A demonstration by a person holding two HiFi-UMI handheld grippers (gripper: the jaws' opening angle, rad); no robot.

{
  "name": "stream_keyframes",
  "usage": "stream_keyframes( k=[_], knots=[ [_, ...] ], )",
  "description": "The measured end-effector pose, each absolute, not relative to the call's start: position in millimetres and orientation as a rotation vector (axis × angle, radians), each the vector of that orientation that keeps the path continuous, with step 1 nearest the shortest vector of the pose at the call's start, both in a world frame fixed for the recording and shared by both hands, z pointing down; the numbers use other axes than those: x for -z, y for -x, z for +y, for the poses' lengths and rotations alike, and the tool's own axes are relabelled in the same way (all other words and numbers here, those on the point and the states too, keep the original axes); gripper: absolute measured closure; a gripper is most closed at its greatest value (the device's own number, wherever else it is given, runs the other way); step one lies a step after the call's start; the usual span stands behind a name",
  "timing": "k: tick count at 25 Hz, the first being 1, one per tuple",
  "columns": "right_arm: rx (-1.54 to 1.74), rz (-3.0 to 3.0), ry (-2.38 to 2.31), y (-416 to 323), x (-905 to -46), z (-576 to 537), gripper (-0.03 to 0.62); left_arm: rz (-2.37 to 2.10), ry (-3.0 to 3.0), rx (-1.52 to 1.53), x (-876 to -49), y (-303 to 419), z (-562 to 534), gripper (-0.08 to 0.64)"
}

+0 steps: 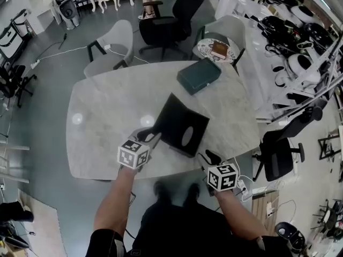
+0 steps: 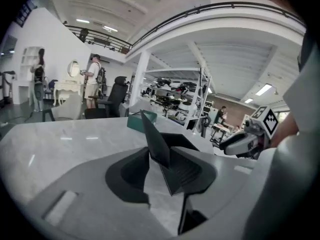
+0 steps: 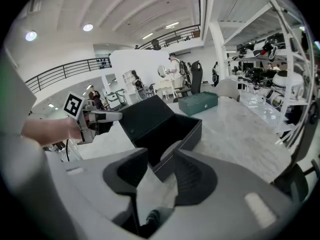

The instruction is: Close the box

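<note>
A black box point(image 1: 182, 130) stands open on the marble table point(image 1: 107, 116), its lid point(image 3: 145, 116) raised and a grey oval pad point(image 1: 187, 137) inside. My left gripper point(image 1: 151, 138) is at the lid's near left corner. In the left gripper view the lid's thin edge point(image 2: 154, 136) stands between the jaws of the left gripper point(image 2: 157, 164), with a gap on its left side, so the gripper is open. My right gripper point(image 1: 210, 157) is off the box's near right side, open. In the right gripper view nothing lies between the jaws of the right gripper point(image 3: 160, 169), and the box point(image 3: 175, 134) is just ahead.
A closed green case point(image 1: 199, 75) lies at the table's far side. A grey chair point(image 1: 112, 47) and a round side table point(image 1: 214, 50) stand beyond the table, and a black office chair point(image 1: 278, 154) to its right. Shelves of gear point(image 1: 300, 25) fill the right.
</note>
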State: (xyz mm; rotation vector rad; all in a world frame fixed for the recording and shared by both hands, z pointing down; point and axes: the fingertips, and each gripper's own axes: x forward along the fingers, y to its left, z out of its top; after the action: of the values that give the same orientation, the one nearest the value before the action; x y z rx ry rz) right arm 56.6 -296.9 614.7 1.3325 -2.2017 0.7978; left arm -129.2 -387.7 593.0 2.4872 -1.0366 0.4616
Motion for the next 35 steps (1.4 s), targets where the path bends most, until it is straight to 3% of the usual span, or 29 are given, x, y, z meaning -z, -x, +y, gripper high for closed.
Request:
stream_keyframes(
  k=[8, 27, 35],
  knots=[
    [-0.789, -2.287, -1.306, -89.7, -596.8, -292.0, 0.433, -1.306, -2.408, -0.451, -565.1, 108.3, -383.9, 0.487],
    [-0.766, -2.431, -1.237, -162.2, -567.0, -277.2, 0.434, -1.469, -2.374, -0.554, -548.0, 11.1, -345.7, 0.507],
    [-0.8, -2.424, -1.209, -193.5, -577.1, -266.2, 0.434, -1.455, -2.363, -0.651, -570.5, -34.9, -329.9, 0.47]
  ],
)
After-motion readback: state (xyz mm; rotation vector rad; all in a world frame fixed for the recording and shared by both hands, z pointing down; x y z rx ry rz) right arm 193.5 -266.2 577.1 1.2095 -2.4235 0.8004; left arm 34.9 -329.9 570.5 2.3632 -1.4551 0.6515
